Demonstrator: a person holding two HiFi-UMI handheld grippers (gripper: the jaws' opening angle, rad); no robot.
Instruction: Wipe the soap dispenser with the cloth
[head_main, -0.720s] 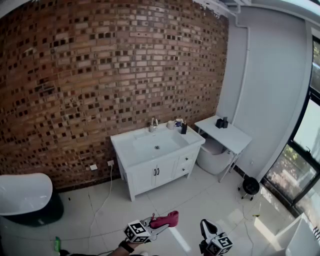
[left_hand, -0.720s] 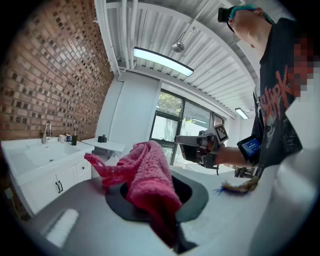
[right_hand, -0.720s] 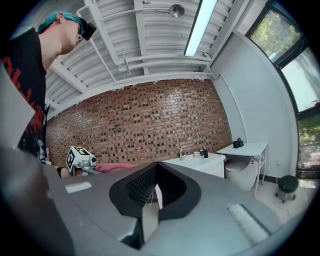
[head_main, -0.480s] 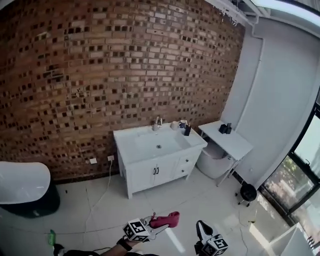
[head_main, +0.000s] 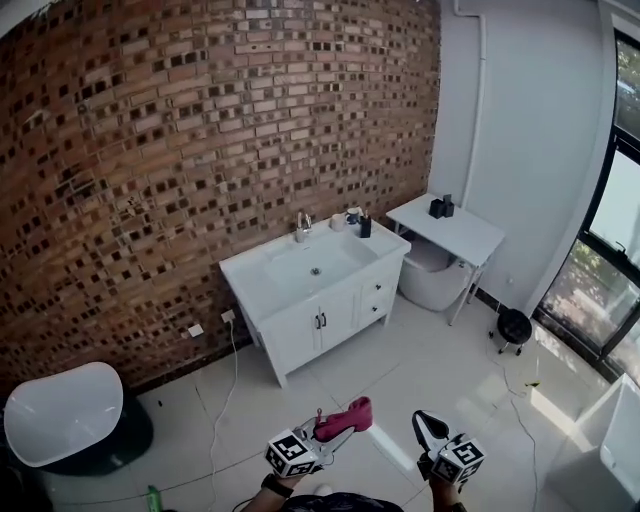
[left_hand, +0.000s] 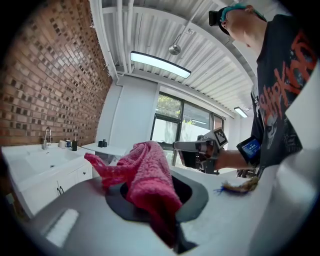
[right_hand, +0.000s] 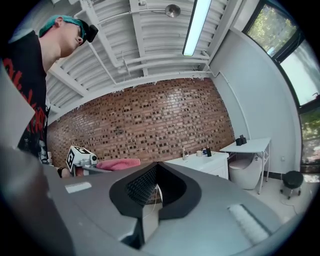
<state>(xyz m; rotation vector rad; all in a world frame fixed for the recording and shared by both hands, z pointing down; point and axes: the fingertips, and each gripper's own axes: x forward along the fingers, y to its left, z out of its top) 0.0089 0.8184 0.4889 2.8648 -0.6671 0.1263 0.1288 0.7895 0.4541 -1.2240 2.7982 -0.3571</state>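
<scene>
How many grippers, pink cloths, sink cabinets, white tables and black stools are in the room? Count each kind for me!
Hand-held grippers: 2, the left hand-held gripper and the right hand-held gripper
Pink cloth: 1
Sink cabinet: 1
White table: 1
Black stool: 1
Total: 6

The left grey two-jaw gripper (head_main: 340, 430) is held low in front of the body, roughly level, its jaws clamped on a crumpled pink terry cloth (head_main: 346, 416). The right grey two-jaw gripper (head_main: 424, 424) is alongside it, level, its jaws closed together with nothing between them.
</scene>
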